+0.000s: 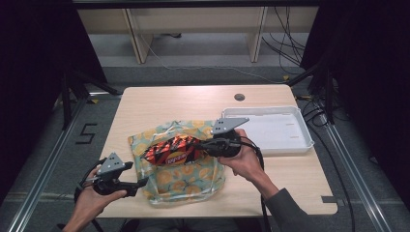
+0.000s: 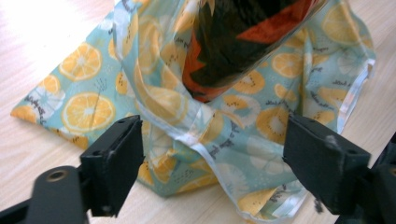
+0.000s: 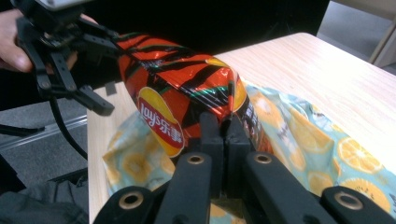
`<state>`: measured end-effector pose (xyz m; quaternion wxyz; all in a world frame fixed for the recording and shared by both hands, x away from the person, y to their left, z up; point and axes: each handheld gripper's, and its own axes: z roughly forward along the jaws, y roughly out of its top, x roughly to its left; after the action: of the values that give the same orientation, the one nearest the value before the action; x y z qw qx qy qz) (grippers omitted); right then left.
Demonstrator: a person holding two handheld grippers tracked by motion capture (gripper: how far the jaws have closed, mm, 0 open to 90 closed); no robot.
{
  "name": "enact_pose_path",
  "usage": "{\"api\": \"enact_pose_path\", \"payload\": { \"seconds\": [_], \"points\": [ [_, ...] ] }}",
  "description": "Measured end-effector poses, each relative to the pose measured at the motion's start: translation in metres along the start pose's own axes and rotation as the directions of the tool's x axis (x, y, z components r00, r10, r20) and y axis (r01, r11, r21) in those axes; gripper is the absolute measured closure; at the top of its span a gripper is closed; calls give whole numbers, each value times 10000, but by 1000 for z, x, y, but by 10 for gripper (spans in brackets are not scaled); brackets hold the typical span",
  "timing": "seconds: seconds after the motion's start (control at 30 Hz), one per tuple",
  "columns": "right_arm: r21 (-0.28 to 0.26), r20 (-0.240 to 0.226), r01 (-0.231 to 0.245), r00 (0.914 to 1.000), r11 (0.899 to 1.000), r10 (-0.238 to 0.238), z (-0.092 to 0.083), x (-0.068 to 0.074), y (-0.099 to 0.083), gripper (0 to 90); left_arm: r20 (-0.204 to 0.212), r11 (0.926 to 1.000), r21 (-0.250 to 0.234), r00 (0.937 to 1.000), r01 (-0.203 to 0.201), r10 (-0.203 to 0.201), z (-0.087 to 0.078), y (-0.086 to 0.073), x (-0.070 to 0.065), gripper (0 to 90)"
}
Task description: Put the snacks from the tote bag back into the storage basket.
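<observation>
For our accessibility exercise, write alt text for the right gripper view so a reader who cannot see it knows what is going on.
The right gripper has its black jaws shut on the crimped end of a red and black Lay's crisp packet, holding it over an orange-slice patterned bag on a pale wooden table. Beyond, at upper left, a hand holds the left gripper with its jaws open.

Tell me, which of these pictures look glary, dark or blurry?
High view: dark surroundings, table evenly lit. Left gripper view: glare whitens the table's top-left corner; near fingers soft. Right gripper view: shine on the chip bag, black background.
</observation>
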<state>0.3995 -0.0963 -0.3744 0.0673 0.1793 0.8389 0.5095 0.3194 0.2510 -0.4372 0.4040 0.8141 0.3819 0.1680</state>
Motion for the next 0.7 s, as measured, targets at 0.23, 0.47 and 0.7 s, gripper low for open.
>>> {"api": "enact_pose_path", "payload": {
  "seconds": [0.23,0.47,0.7],
  "points": [
    [-183,-100,-189,9998,9997,187,3,2,8,900,-346,9998,172,9994,51,-45,-3,-6,5,167],
    [-306,-251,238,9994,9992,-245,5,2,18,900,-521,9990,425,9986,117,-95,4,-13,8,168],
    [-510,-191,395,9990,9979,-405,3,9,30,900,-689,9990,439,9976,72,-41,4,-20,8,169]
  ]
}}
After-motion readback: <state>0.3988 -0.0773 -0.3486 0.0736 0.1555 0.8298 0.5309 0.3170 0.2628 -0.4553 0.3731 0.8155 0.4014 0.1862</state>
